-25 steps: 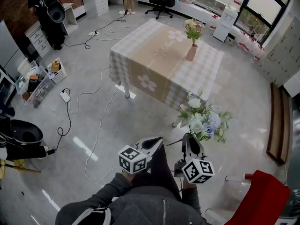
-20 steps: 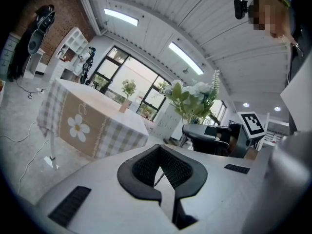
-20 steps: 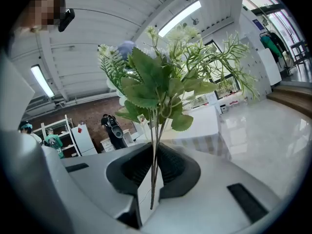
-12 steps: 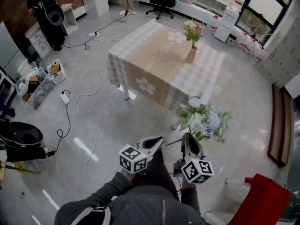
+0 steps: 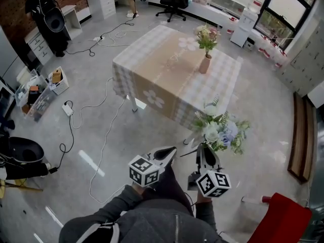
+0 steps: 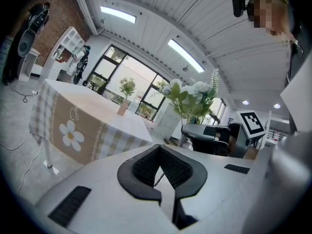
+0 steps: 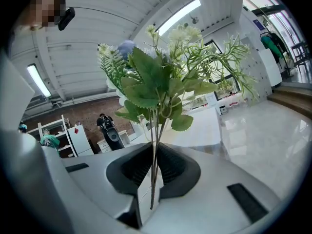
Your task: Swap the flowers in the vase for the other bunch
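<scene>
The white-and-blue bunch (image 5: 220, 131) is clamped by its stems in the clenched right hand-held gripper (image 5: 204, 153). The left hand-held gripper (image 5: 171, 151) is seen clenched on nothing. Well ahead, the vase (image 5: 205, 64) with its flowers (image 5: 207, 34) is seen upright on the checked counter (image 5: 152, 59).

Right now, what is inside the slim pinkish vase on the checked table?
Pale flowers with green leaves stand in the slim pinkish vase; its wall hides their stem ends.
</scene>
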`<state>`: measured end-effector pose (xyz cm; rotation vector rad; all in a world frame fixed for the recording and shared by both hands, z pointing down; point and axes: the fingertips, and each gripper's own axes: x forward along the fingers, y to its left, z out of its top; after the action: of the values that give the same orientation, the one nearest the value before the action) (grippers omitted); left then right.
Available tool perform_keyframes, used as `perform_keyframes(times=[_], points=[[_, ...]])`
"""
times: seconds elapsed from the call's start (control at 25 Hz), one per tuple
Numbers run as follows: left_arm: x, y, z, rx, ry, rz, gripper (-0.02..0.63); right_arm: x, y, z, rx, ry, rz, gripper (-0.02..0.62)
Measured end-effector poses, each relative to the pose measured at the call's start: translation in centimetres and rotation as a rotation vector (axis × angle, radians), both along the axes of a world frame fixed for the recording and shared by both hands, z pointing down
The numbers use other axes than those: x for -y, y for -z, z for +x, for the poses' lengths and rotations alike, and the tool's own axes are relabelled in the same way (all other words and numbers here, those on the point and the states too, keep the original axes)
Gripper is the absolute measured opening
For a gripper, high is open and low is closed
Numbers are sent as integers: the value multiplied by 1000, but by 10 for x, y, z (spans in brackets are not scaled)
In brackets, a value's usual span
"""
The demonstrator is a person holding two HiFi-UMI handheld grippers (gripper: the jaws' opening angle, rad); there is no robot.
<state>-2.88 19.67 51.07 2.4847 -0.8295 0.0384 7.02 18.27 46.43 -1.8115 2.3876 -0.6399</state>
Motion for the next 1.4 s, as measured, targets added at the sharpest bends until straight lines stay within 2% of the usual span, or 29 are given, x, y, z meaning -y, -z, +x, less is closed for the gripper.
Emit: perform_keyframes(times=[0.64,1.0,1.4], points=[[110,15,20,9,7,18,9,109,10,21,-4,17,8,34],[153,21,48,7,-37,22,9,153,10,46,-1,-18,4,34],[202,26,57,21,-42,37,9,202,8,58,17,-24,7,34]])
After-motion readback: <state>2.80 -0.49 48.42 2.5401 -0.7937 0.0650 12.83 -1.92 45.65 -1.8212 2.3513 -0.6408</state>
